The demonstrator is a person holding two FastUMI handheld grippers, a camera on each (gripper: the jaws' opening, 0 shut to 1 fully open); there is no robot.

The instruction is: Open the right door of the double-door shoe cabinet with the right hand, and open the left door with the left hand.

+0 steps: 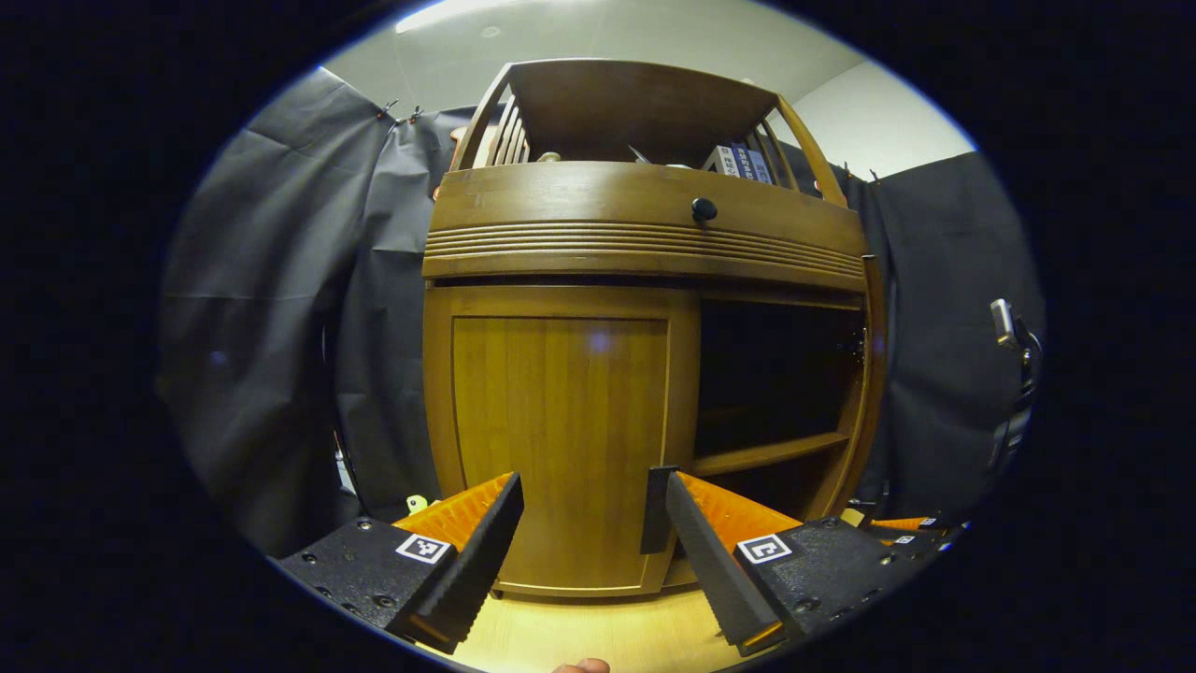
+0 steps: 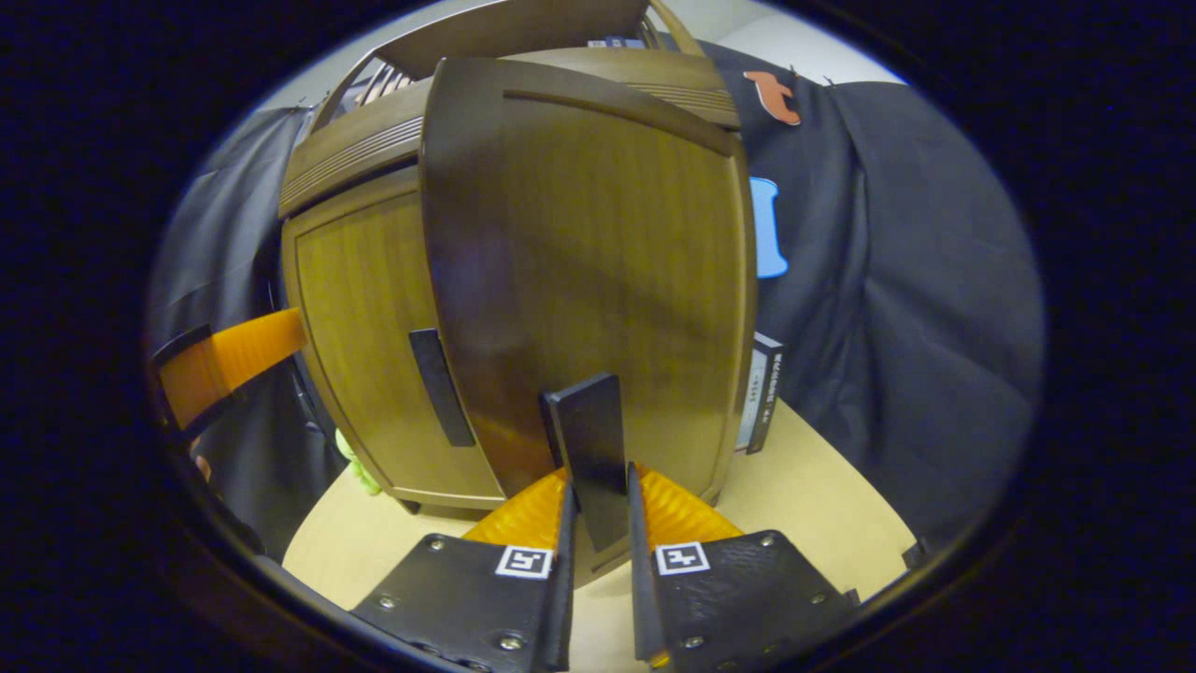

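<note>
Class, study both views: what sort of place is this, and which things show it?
Probably a recording booth, not a home: black cloth hangs behind a wooden shoe cabinet standing on a plain tabletop, and a hand-held gripper clamps the door handle.

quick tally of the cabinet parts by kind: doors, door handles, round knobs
doors: 2, left door closed, right door swung open
door handles: 2, left handle free, right handle gripped by the right gripper
round knobs: 1, knob on the drawer front
total: 5

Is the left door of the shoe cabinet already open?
No, in the left gripper view the left door sits flush and closed, with the left gripper open before it.
</note>
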